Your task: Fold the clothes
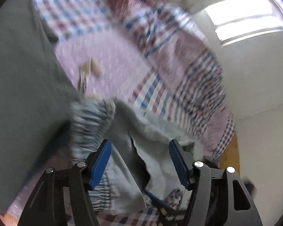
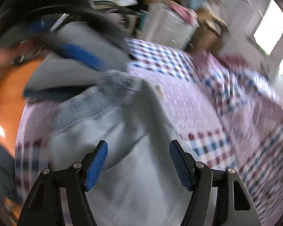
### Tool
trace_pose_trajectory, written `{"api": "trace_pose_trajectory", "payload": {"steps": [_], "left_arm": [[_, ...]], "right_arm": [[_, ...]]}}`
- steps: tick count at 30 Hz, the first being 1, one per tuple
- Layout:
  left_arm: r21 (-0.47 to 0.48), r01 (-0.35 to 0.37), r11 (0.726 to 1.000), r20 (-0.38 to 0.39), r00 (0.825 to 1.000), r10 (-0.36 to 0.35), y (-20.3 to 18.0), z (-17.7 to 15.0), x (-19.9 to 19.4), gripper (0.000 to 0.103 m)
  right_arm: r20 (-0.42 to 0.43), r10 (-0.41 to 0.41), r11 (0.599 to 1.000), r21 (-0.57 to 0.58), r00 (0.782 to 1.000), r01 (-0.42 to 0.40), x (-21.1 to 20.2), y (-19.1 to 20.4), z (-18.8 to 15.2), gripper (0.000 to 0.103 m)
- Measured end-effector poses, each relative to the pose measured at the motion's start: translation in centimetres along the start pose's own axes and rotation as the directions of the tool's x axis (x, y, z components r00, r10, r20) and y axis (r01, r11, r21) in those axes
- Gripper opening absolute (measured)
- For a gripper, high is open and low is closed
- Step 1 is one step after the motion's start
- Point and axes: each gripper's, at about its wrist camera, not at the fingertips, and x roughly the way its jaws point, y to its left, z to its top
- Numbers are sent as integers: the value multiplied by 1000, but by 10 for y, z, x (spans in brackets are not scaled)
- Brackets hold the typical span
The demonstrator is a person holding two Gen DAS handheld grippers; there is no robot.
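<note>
Both the left gripper (image 1: 138, 163) and right gripper (image 2: 138, 163) stand wide, holding nothing; the pale blue denim garment with a gathered waistband (image 2: 107, 137) lies rumpled on the pink checked bedspread (image 2: 188, 101), so folding looks barely begun

The left gripper (image 1: 138, 146) fills the lower middle of its view, blue pads (image 1: 101, 164) spread wide, nothing clamped. The right gripper (image 2: 138, 146) sits likewise, jaws apart, gripping nothing.

Pale blue-grey garment (image 2: 134, 150), crumpled, with gathered elastic waistband (image 1: 90, 126); lies rumpled on pink dotted, checked bedspread (image 2: 188, 103), near its edge.
</note>
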Motion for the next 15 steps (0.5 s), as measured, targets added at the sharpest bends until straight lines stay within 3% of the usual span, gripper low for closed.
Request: {"api": "trace_pose_trajectory", "payload": {"steps": [2,3,5,8,11,13,14,15], "left_arm": [[56,-7,998,46,999,5,8,-11,-16,85],[84,-13,996,67,998,8,13,-16,-24,85],[107,-27,994,33,999,23,28,-30,-21,85],[122,17,992,-22,1000,-14,47,-52,-10,85],[166,19,986,-56,998,-10,40,-62,10,84],[197,19,980,-77,997,-3,35,-69,23,75],[212,19,977,-88,996,0,32,-72,29,64],[232,-30,972,-75,996,49,29,-70,37,53]], "right_arm": [[-25,0,995,104,1000,3,3,-20,-12,64],[-35,-2,989,149,999,7,2,-28,-19,63],[-55,-3,971,238,998,16,0,-44,-34,55],[-54,-23,937,346,998,40,-20,-60,-65,54],[-58,-89,906,409,994,105,-57,-57,-107,55],[-72,-112,870,474,991,133,-81,-55,-141,55],[-84,-121,849,508,989,147,-93,-52,-159,55],[-98,-128,830,534,987,160,-103,-48,-174,55]]}}
